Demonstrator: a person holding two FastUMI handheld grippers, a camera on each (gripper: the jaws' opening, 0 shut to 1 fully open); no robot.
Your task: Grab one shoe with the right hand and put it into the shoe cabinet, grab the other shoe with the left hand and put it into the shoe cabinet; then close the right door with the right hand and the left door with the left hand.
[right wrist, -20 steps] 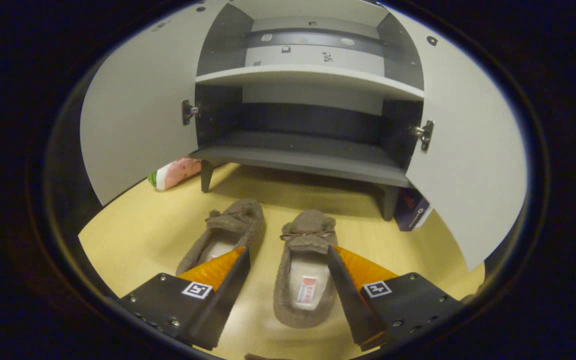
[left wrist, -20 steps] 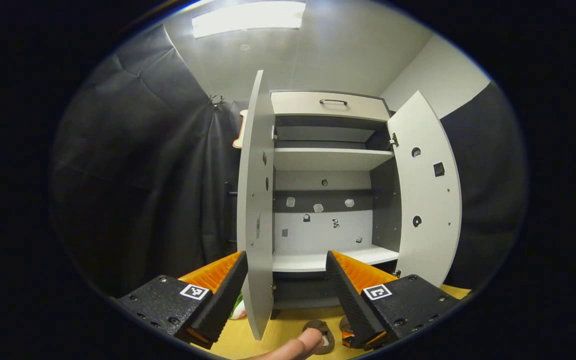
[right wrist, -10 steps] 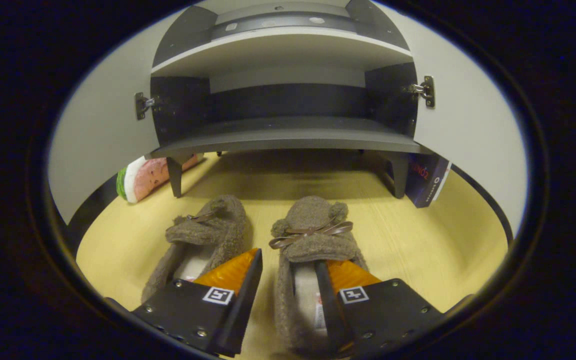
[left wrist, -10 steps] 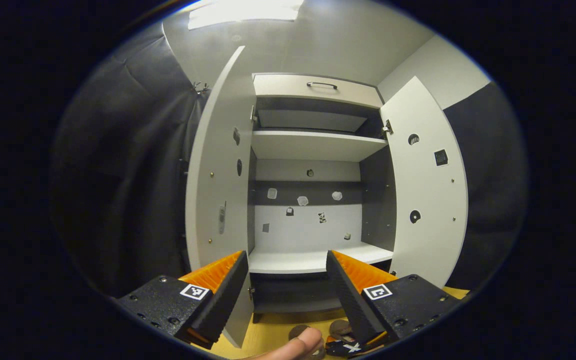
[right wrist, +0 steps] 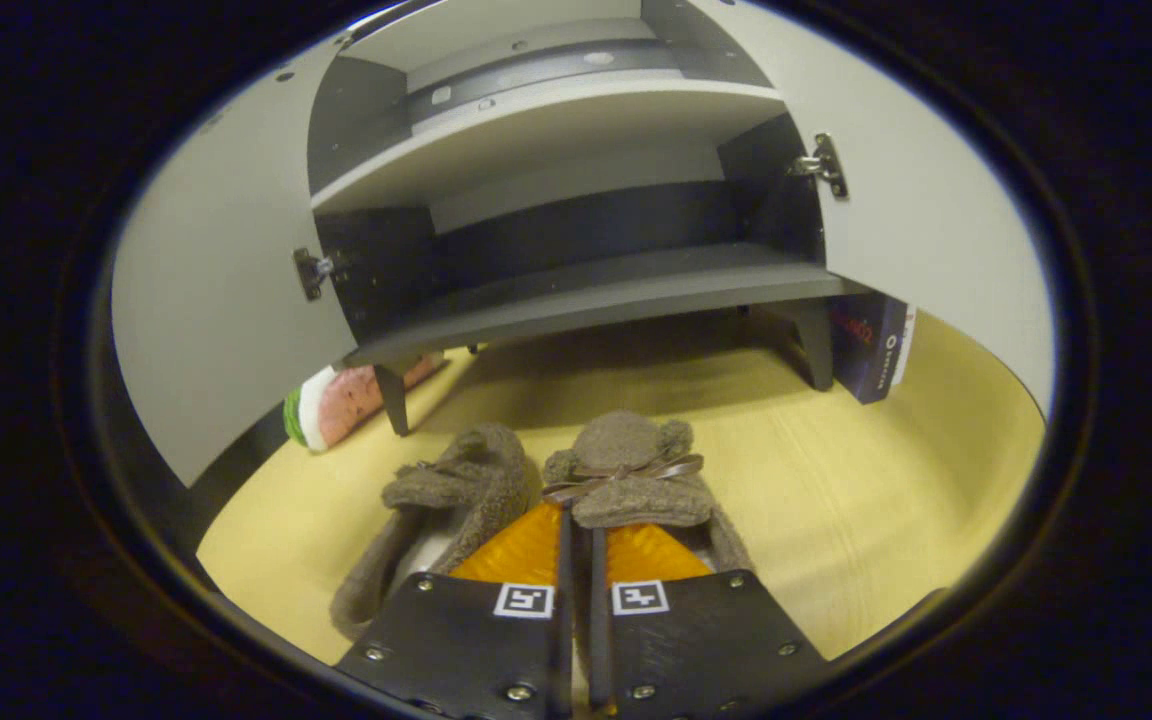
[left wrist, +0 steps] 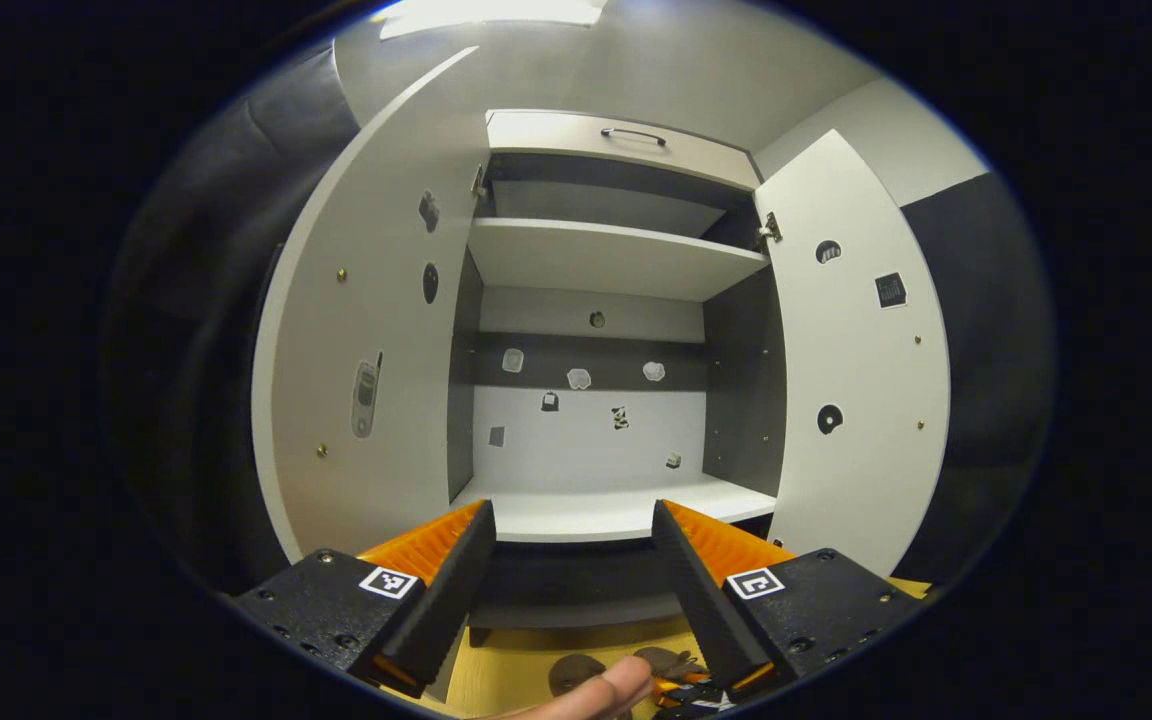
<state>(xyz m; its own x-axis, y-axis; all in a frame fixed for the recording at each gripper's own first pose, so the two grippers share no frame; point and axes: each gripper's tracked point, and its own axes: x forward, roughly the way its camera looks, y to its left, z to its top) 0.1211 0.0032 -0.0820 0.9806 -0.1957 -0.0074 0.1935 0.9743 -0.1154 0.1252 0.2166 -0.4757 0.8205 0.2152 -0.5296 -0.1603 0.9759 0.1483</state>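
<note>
The right gripper (right wrist: 576, 530) pinches the side wall of the right-hand shoe (right wrist: 631, 470) before the shoe cabinet (right wrist: 576, 290). The left gripper (left wrist: 564, 530) stands spread, facing the cabinet's shelves.

A bright ceiling light panel (left wrist: 491, 12) glared overhead; the right gripper view was dimmer, softly blurred, with fisheye-bent edges.

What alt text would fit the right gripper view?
The right gripper, fingers nearly closed, pinches the side of the right-hand brown slipper on the yellow floor. The other slipper lies beside it, before the open shoe cabinet.
</note>
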